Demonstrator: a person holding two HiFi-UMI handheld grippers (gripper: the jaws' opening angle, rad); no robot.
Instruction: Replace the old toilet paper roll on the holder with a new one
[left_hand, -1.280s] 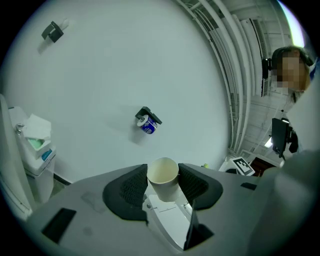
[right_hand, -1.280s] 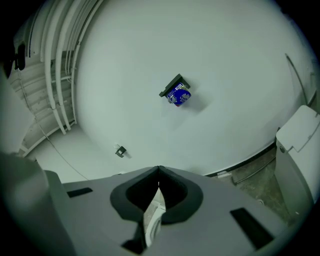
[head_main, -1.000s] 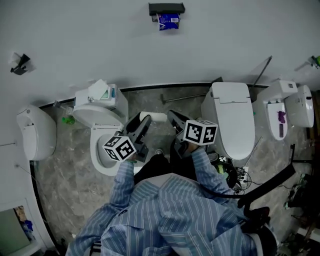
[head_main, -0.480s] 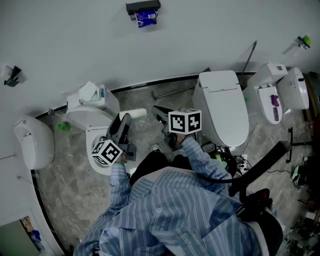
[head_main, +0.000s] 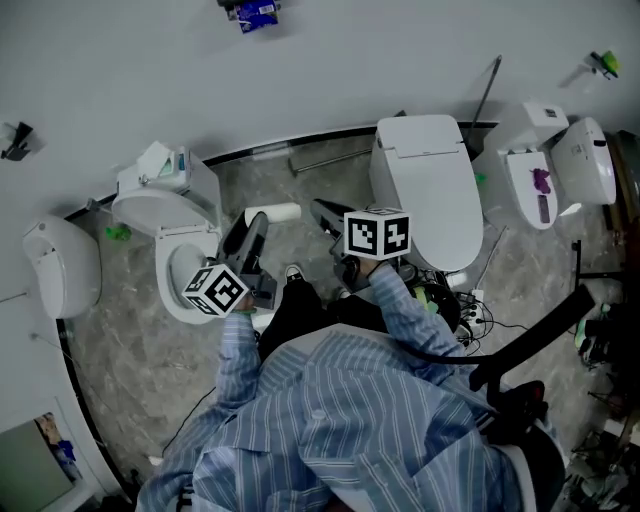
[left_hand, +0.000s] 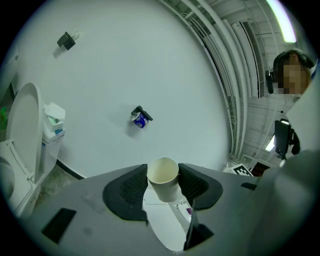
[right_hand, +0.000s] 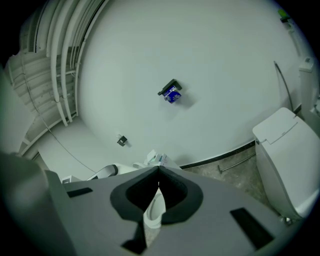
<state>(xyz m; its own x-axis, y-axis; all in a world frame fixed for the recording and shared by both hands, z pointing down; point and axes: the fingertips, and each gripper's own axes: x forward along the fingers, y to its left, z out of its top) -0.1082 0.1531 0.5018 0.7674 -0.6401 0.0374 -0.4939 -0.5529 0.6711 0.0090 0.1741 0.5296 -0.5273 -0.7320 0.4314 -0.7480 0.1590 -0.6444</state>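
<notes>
In left claw (left_hand: 163, 171), pale hollow tube (left_hand: 164, 188)

I see a pale cream paper tube (left_hand: 163, 176) in my left claw (left_hand: 163, 184), whose pads (left_hand: 131, 187) are black and dimpled. Each marker cube (head_main: 377, 234) carries black-and-white squares. My shirt (head_main: 340, 420) is blue with thin white stripes. The floor (head_main: 130, 340) is grey marbled, the wall (head_main: 350, 80) pale grey, the toilets (head_main: 425, 185) white, the packet (left_hand: 140, 120) blue.

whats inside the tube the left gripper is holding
The tube in the left gripper shows a pale inner wall at its open end, nothing in it. Its own wall hides the deeper part.
</notes>
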